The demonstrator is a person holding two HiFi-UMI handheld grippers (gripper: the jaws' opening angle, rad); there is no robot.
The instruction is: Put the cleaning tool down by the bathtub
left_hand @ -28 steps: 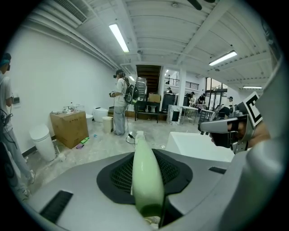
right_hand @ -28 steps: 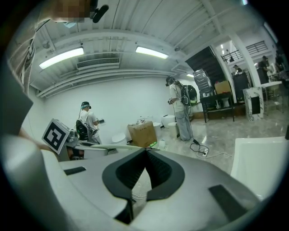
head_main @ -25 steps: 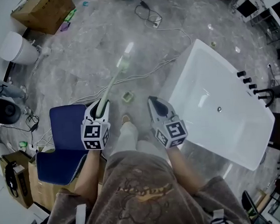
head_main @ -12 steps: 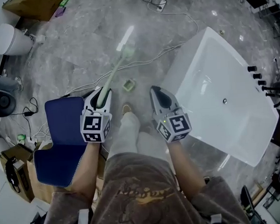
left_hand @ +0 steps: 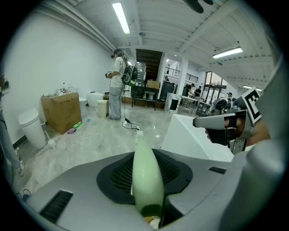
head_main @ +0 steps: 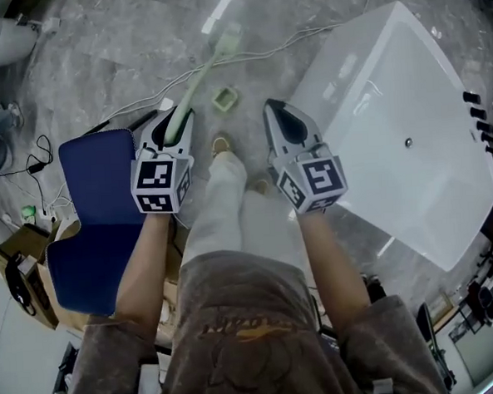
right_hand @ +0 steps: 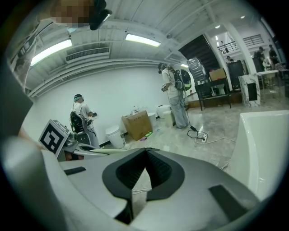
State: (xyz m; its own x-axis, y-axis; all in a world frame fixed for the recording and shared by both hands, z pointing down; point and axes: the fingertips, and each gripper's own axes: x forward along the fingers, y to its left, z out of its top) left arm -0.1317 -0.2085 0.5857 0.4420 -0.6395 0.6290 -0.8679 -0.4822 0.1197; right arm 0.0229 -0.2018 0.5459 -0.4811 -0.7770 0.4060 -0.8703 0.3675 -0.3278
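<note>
A grey marbled floor (head_main: 121, 58) carried a white rectangular bathtub (head_main: 406, 82) on the right. The left gripper (head_main: 175, 121) clamped a pale green long-handled cleaning brush (head_main: 198, 78), its head angled far over the floor just left of the tub, probably ready for setting down. The right gripper (head_main: 276, 113) hung alongside, closed and empty.

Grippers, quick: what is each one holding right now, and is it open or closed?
Left gripper: closed on the handle of the pale green cleaning brush.
Right gripper: jaws together, nothing between them.

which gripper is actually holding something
The left gripper, shut on the pale green brush; the right gripper has nothing between its jaws.
</note>
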